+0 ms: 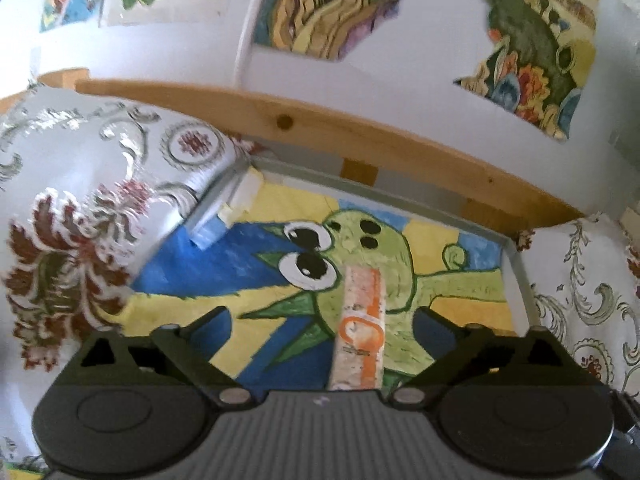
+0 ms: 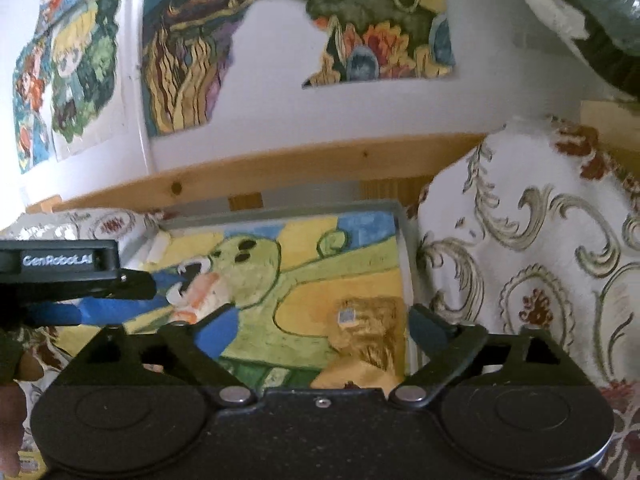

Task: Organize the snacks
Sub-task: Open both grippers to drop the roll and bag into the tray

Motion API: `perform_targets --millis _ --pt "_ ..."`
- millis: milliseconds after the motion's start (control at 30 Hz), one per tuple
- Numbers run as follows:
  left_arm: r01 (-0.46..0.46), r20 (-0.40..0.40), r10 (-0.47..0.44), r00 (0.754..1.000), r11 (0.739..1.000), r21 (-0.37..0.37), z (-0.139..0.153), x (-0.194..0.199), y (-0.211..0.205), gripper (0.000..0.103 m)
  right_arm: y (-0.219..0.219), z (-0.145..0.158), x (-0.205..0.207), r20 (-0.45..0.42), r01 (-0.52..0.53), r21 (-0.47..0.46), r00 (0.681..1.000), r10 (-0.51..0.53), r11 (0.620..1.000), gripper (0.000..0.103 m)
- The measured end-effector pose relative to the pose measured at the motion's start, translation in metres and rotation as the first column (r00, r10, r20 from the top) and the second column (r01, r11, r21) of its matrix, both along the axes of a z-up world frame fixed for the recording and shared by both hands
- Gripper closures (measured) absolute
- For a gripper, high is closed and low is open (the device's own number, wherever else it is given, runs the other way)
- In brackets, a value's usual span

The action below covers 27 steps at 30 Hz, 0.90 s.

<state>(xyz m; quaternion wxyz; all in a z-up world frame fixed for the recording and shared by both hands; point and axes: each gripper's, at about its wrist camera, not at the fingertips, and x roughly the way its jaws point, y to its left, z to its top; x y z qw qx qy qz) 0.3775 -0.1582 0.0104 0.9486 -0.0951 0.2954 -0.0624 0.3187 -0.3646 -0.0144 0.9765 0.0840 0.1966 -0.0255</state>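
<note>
L hand-held gripper [image 1: 322,320] spread wide, snack bar [image 1: 360,328] btwn fingers, untouched

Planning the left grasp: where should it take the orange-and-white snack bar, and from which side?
Grip the snack bar across its narrow width, around mid-length. It lies flat on the painted tray, its long axis pointing away from the left gripper, whose open fingers already flank it. Come from above and the near end; closing sideways should pinch the long edges.
</note>
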Motion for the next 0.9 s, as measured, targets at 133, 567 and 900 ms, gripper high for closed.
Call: perform_targets --millis 133,567,900 --pt "-0.002 0.041 0.002 0.999 1.0 -0.006 0.01 -0.016 0.009 0.001 0.004 0.014 -0.019 0.071 0.009 -0.006 0.997 -0.008 1.0 0.001" --pt "-0.064 0.132 0.067 0.989 0.998 -0.021 0.023 -0.084 0.052 0.0 0.031 0.043 -0.095 0.177 0.0 -0.09 0.984 0.016 0.996 0.001" --pt "-0.106 0.183 0.097 0.978 0.994 0.039 0.014 -0.151 0.083 0.0 0.056 0.048 -0.157 0.203 -0.025 -0.119 0.978 0.049 0.993 0.001"
